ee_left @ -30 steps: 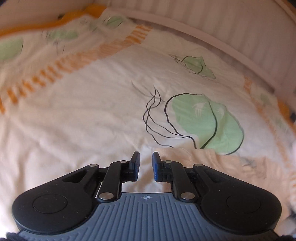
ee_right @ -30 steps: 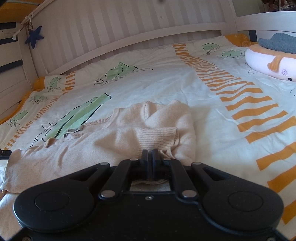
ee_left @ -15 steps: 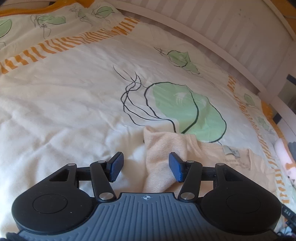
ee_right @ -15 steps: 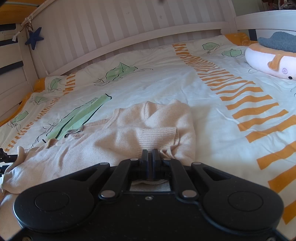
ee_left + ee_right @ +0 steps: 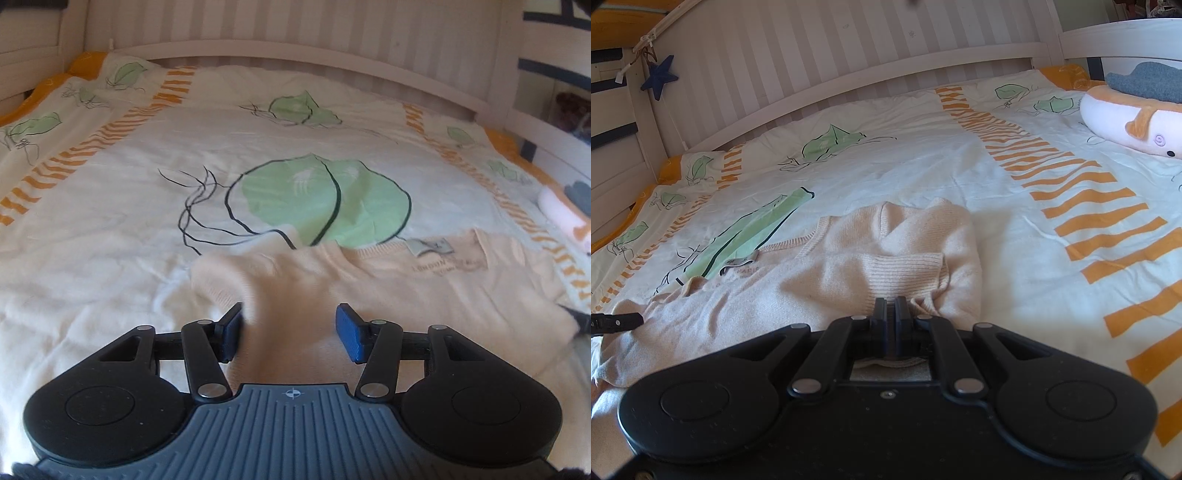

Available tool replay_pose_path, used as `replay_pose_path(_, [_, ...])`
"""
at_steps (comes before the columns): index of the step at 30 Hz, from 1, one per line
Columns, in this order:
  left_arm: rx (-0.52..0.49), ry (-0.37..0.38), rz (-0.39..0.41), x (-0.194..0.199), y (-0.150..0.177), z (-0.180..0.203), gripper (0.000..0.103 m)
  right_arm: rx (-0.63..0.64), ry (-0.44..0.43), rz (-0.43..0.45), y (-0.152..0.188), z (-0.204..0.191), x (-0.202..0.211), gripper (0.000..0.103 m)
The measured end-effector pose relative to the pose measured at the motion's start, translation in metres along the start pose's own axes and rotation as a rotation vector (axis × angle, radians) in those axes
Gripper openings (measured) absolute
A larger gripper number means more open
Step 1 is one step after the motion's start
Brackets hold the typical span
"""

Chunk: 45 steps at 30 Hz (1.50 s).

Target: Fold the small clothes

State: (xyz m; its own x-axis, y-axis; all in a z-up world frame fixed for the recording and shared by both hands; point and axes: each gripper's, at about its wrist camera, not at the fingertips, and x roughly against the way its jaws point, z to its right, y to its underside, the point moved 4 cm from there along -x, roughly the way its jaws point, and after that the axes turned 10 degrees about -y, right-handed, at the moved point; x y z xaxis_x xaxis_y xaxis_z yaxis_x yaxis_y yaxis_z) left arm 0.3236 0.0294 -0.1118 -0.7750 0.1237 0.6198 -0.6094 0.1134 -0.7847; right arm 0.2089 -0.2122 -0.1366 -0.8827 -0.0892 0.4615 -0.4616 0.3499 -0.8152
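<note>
Spreading since 1 second ago, left gripper (image 5: 290,330) now straddles sweater sleeve (image 5: 236,277).

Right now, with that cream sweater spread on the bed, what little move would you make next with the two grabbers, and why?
Probably close the left gripper on the sleeve. Its jaws are closing with the sleeve's cloth lying between them but not yet pinched, while the right gripper is shut on the sweater near its ribbed cuff. Once gripped, the sleeve could be folded across.

You are looking at a white duvet (image 5: 923,173) printed with green leaves and orange stripes, lying against a white slatted bed rail (image 5: 849,77); a plush toy (image 5: 1137,122) is resting far right, a blue star (image 5: 659,75) hanging left.
</note>
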Motion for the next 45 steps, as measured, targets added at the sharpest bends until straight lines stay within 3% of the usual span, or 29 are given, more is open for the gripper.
replay_pose_path(5, [0.057, -0.005, -0.007, -0.001, -0.001, -0.004, 0.048, 0.000, -0.001, 0.000, 0.000, 0.000, 0.000, 0.012])
replay_pose_path(7, [0.084, -0.047, 0.002, -0.001, -0.002, -0.011, 0.048, -0.002, -0.002, 0.000, 0.000, 0.001, 0.000, 0.012])
replay_pose_path(10, [0.211, -0.121, -0.032, -0.008, -0.002, -0.032, 0.048, -0.005, -0.003, 0.001, 0.000, 0.000, -0.001, 0.012])
replay_pose_path(13, [0.307, -0.128, -0.082, -0.015, 0.003, -0.049, 0.048, -0.006, -0.004, 0.001, 0.000, 0.000, -0.001, 0.012])
replay_pose_path(18, [0.264, -0.236, -0.078, -0.010, 0.002, -0.046, 0.048, -0.009, -0.004, 0.002, 0.000, -0.001, -0.001, 0.012])
replay_pose_path(25, [0.214, -0.166, -0.046, 0.003, 0.007, -0.026, 0.047, -0.009, -0.004, 0.002, 0.000, -0.001, -0.002, 0.012])
replay_pose_path(27, [0.183, -0.178, -0.010, 0.010, 0.007, -0.022, 0.038, -0.009, -0.004, 0.002, 0.000, -0.001, -0.002, 0.012])
replay_pose_path(29, [0.172, -0.220, 0.011, 0.014, 0.008, -0.022, 0.017, -0.009, -0.005, 0.002, 0.000, -0.001, -0.002, 0.012])
replay_pose_path(32, [0.232, -0.242, 0.002, 0.013, 0.010, -0.032, 0.007, -0.009, -0.005, 0.002, 0.000, -0.001, -0.002, 0.012])
replay_pose_path(35, [0.205, -0.280, 0.014, 0.015, 0.012, -0.033, 0.004, -0.010, -0.005, 0.002, 0.000, 0.000, -0.002, 0.012])
replay_pose_path(38, [0.090, -0.298, 0.067, 0.026, 0.014, -0.020, 0.004, -0.012, -0.007, 0.003, 0.000, 0.000, -0.002, 0.012])
replay_pose_path(40, [0.037, -0.323, 0.049, 0.024, 0.018, -0.017, 0.004, -0.015, -0.009, 0.005, 0.000, 0.000, -0.002, 0.012])
replay_pose_path(43, [0.134, -0.364, -0.033, 0.011, 0.024, -0.040, 0.002, -0.025, -0.016, 0.009, 0.000, 0.001, -0.002, 0.012])
replay_pose_path(45, [0.174, -0.353, -0.048, 0.007, 0.025, -0.048, 0.001, -0.033, -0.021, 0.011, 0.001, 0.000, -0.002, 0.012])
